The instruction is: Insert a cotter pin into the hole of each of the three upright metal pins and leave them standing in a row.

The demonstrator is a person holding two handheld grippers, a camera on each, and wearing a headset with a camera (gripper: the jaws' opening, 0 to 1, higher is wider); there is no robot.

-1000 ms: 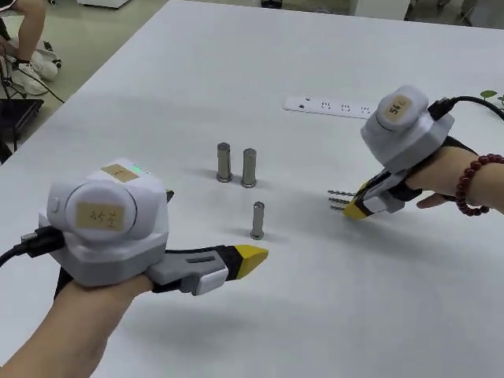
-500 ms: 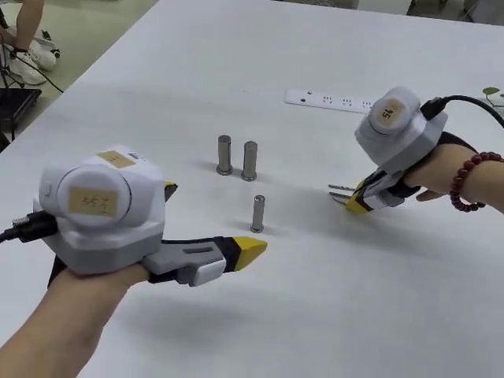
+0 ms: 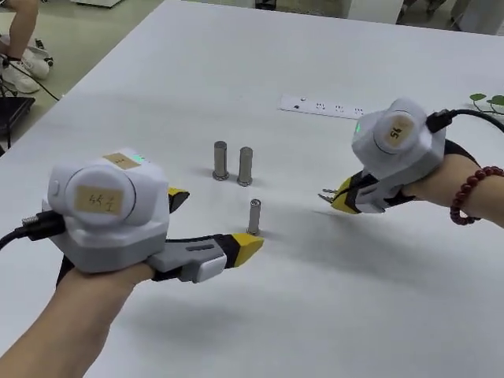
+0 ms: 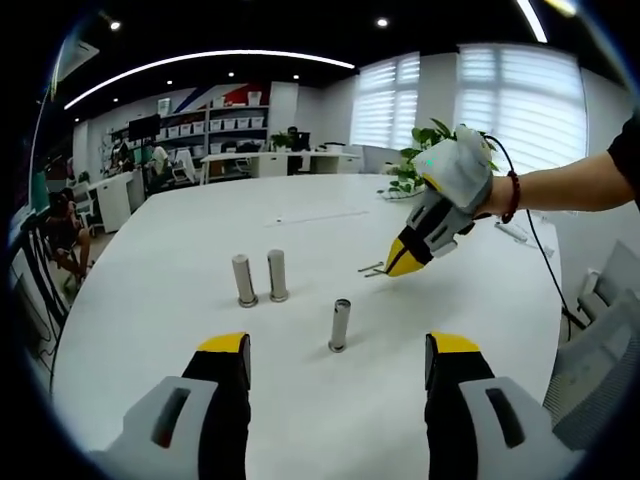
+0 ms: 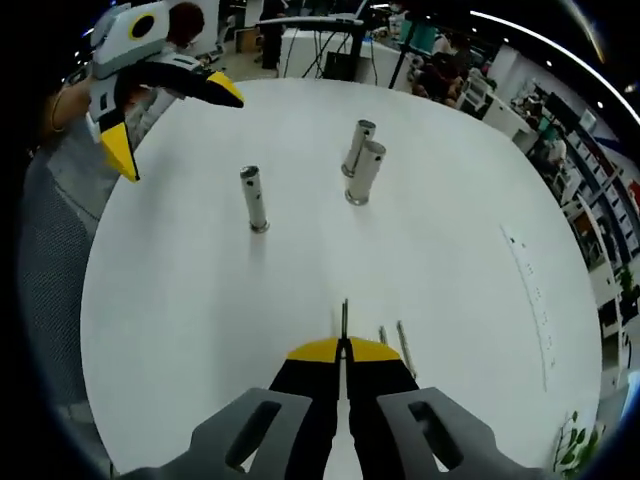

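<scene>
Cotter pin pinched, three metal pins upright on the table point(image 3: 378, 307)

Lower left, the left gripper point(image 3: 214, 222) is spread wide, holding nothing; just beyond, mid-frame, the lone metal pin point(image 3: 254, 216) stands apart; right of centre, the right gripper point(image 5: 343, 349) is pressed together on a cotter pin point(image 5: 344, 318), spare cotter pins point(image 5: 401, 345) beside it; farther, the pair of metal pins point(image 3: 245, 166); a missed hole would likely topple the unbraced pin.

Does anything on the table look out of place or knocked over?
Nothing is tipped or damaged. All three metal pins stand upright, but the front pin sits apart from the back pair, so they form a triangle, not a row.
</scene>
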